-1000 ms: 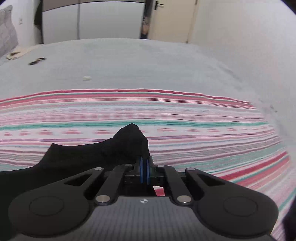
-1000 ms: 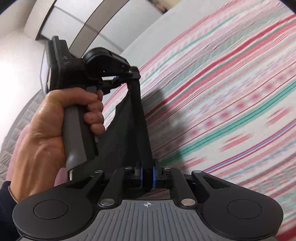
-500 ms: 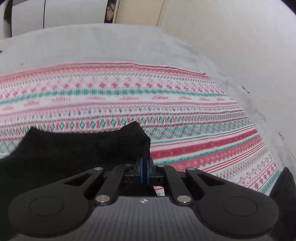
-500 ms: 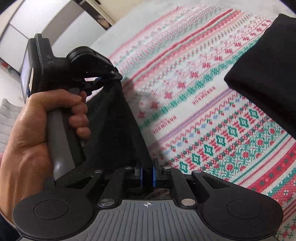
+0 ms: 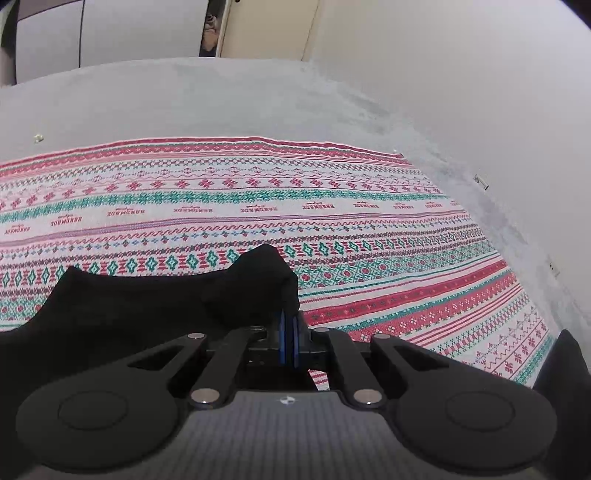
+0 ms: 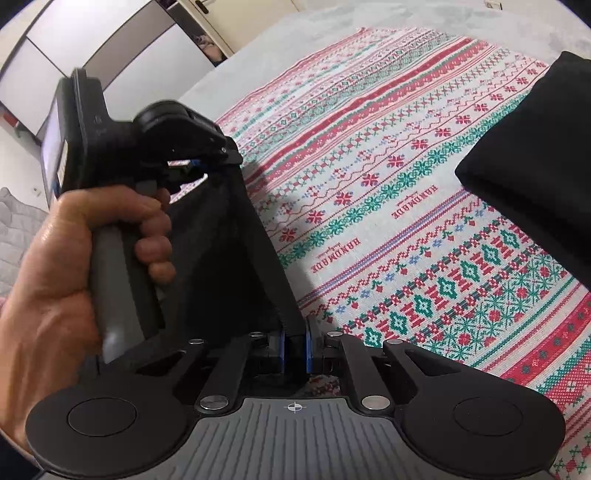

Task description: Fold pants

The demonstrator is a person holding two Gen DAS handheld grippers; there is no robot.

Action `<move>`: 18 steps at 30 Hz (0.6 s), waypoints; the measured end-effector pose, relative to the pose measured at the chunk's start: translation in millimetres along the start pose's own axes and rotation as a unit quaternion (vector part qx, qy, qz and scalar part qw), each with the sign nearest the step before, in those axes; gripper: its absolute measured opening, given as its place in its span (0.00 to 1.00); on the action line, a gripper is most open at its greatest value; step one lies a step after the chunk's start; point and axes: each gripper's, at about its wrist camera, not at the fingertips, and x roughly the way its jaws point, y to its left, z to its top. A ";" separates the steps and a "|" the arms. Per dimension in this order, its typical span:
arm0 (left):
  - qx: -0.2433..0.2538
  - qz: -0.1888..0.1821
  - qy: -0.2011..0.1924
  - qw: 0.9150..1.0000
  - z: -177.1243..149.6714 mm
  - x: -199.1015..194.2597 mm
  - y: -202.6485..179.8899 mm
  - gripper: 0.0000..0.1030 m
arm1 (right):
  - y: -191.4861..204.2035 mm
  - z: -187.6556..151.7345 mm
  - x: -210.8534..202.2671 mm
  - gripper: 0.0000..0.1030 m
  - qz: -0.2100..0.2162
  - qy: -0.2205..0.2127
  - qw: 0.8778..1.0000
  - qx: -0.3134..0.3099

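The black pants [image 5: 155,306] hang from both grippers above a red, green and white patterned cloth [image 5: 332,229]. My left gripper [image 5: 289,332] is shut on a bunched edge of the pants. My right gripper [image 6: 294,347] is shut on another edge, and the fabric [image 6: 221,258] stretches taut from it up to the left gripper [image 6: 192,168], held in a hand at the left of the right wrist view. Another part of the pants [image 6: 535,155] lies on the cloth at the right.
The patterned cloth lies on a grey bed surface [image 5: 184,96]. A pale wall [image 5: 461,74] runs along the right side. Wardrobe doors [image 5: 110,33] and a door stand at the far end. A small white scrap [image 5: 37,138] lies on the grey surface.
Both grippers have moved with the pants towards the wall side and lower over the cloth. The lying part of the pants has come into the right wrist view.
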 end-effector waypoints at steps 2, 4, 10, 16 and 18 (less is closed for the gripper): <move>-0.004 -0.005 0.001 1.000 -0.2 -0.3 2.8 0.21 | -6.4 0.4 -7.8 0.09 0.005 0.000 1.000 -0.002; 0.002 -0.018 0.008 1.000 0.3 0.4 2.9 0.24 | -9.9 3.3 -9.2 0.09 0.010 0.001 1.000 0.003; -0.040 -0.023 0.016 0.999 -11.1 -15.1 22.1 0.58 | -18.6 3.8 -14.2 0.10 0.008 0.018 1.000 0.006; -0.058 0.052 -0.016 0.997 -29.6 -50.2 70.3 0.70 | -23.3 7.0 -15.0 0.14 0.016 0.025 0.999 0.015; -0.054 0.097 -0.027 0.994 -41.7 -62.7 90.1 0.71 | -30.3 8.2 -14.4 0.16 0.019 0.033 0.999 0.031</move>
